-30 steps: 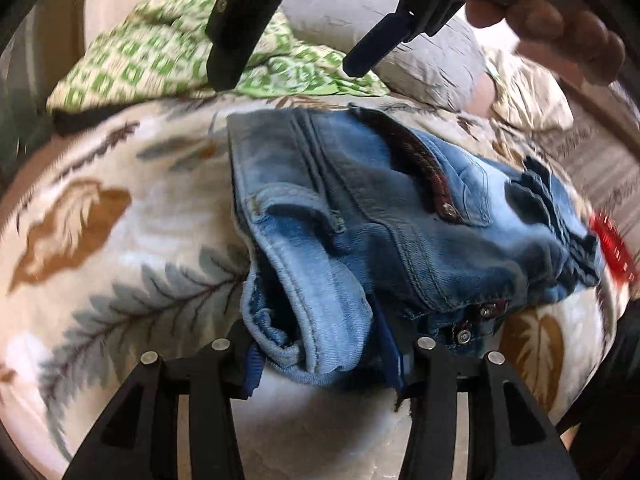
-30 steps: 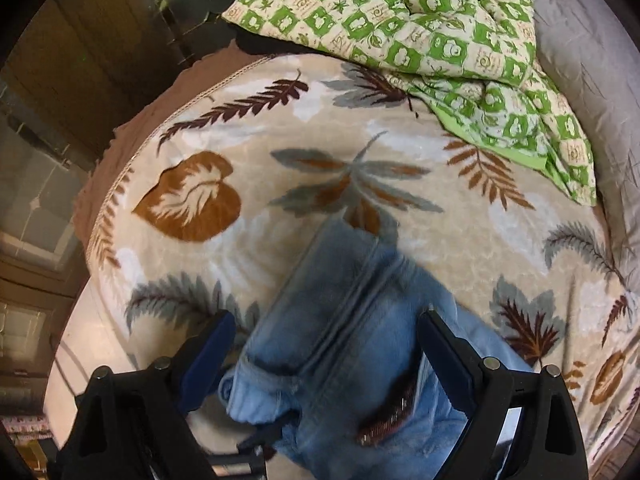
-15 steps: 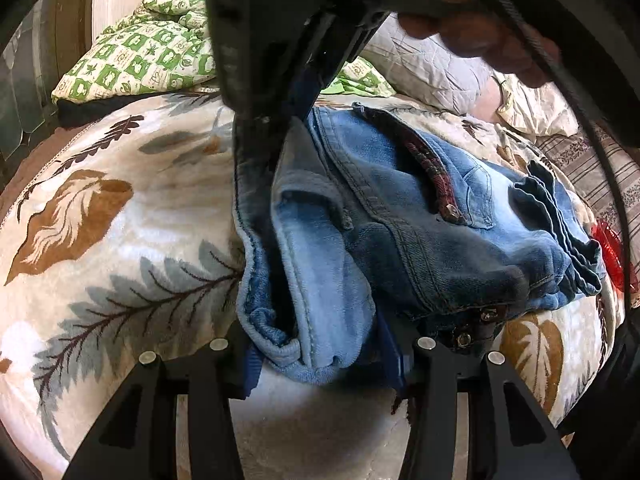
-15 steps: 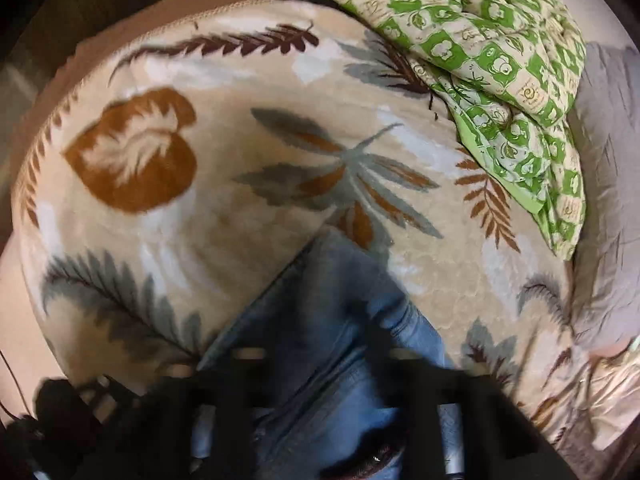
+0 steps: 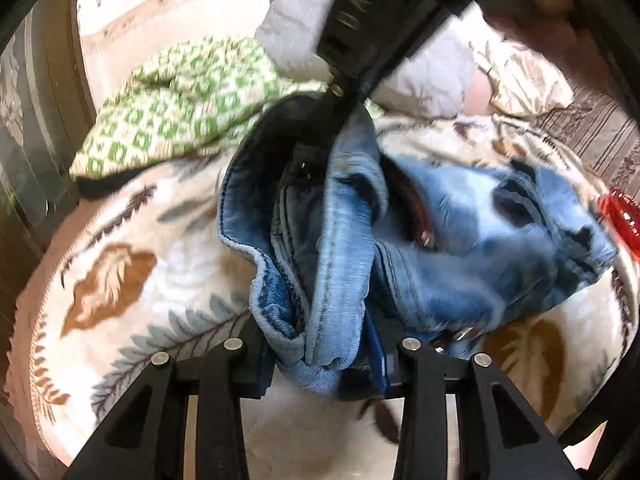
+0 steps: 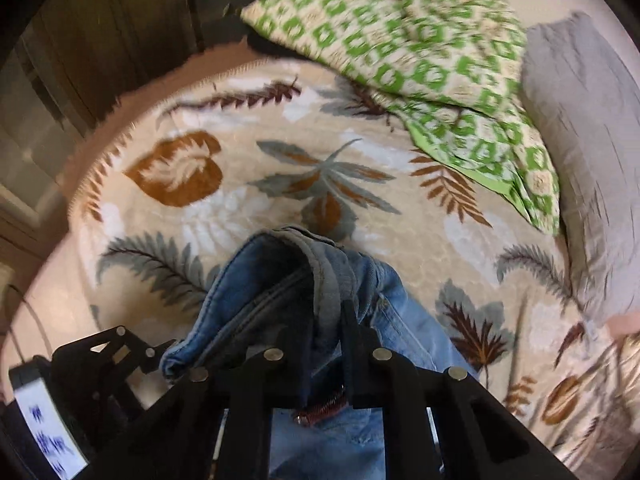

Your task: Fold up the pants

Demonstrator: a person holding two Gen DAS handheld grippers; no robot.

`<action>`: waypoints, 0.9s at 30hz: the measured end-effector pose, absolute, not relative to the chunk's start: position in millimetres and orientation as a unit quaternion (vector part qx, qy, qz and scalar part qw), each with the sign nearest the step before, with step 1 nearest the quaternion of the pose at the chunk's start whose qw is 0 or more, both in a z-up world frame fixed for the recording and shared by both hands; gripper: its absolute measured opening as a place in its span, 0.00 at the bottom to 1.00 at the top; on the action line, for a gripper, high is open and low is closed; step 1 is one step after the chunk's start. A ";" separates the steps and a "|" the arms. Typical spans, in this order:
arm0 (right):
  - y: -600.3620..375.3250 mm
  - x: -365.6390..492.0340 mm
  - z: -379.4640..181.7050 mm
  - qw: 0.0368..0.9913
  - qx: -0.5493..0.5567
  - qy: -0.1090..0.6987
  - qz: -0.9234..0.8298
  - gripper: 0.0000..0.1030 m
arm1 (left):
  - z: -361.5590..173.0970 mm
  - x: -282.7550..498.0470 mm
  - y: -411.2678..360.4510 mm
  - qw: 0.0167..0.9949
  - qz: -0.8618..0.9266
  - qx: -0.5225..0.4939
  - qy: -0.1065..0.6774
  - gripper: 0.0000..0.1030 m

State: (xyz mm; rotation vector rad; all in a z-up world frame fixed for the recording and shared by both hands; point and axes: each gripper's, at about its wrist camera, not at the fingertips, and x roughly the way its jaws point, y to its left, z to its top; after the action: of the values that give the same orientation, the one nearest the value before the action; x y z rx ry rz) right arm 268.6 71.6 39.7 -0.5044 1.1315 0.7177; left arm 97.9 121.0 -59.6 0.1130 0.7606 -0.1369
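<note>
Down at the bottom middle of the left wrist view, the left gripper is closing on a bunched fold of the jeans, which lie heaped on the leaf-print blanket. Top of that frame, the right gripper is clamped tight on another edge, so the denim hangs between the two, probably to shake it flat. No boxes or baskets anywhere, just a green quilt at the back.

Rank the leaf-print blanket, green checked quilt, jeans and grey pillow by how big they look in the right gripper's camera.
1. Leaf-print blanket
2. Green checked quilt
3. Jeans and grey pillow: look alike; the jeans sit nearer the camera, so unsure.
</note>
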 end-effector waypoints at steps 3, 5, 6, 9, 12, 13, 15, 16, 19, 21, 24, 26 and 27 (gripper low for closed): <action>32.2 267.8 56.6 0.772 -0.170 0.507 0.342 0.12 | -35.7 92.5 102.3 0.932 -0.082 0.072 0.346 0.36; -1.4 267.7 67.5 0.783 -0.122 0.499 0.351 0.12 | -19.4 89.3 87.4 0.935 -0.099 0.078 0.331 0.35; -16.1 267.7 71.5 0.787 -0.101 0.495 0.354 0.12 | -12.2 88.4 79.7 0.937 -0.107 0.080 0.324 0.35; -71.1 266.5 80.5 0.801 -0.039 0.479 0.357 0.12 | 6.0 89.0 51.4 0.938 -0.137 0.089 0.307 0.34; -126.7 265.5 80.6 0.811 0.014 0.468 0.351 0.12 | 15.2 92.2 15.6 0.933 -0.167 0.104 0.302 0.33; -142.2 266.5 78.8 0.813 0.028 0.466 0.348 0.12 | 16.1 93.7 2.0 0.930 -0.177 0.111 0.303 0.33; -177.4 265.8 72.4 0.818 0.055 0.464 0.335 0.12 | 16.5 96.1 -23.8 0.924 -0.197 0.123 0.304 0.32; -196.1 264.3 66.0 0.820 0.069 0.465 0.327 0.12 | 15.9 97.4 -38.3 0.920 -0.209 0.126 0.306 0.32; -237.5 260.7 46.2 0.821 0.097 0.473 0.305 0.12 | 8.3 101.1 -75.9 0.905 -0.246 0.130 0.321 0.31; -266.1 257.7 25.9 0.817 0.122 0.482 0.290 0.12 | -1.4 106.7 -96.5 0.892 -0.272 0.125 0.339 0.31; -298.2 257.4 -11.0 0.808 0.150 0.505 0.262 0.12 | -27.7 124.0 -120.2 0.867 -0.299 0.111 0.383 0.31; -311.4 259.8 -41.2 0.798 0.158 0.529 0.241 0.12 | -52.4 141.0 -129.4 0.842 -0.310 0.088 0.432 0.31; -315.2 261.8 -56.8 0.791 0.163 0.543 0.229 0.13 | -62.3 145.6 -131.7 0.835 -0.312 0.079 0.446 0.31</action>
State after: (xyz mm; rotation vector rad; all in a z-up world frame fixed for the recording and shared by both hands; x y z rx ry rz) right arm 261.8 -315.2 -56.8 0.3497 1.1678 0.4934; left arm 145.6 -131.7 -62.3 0.1669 0.9443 -0.6612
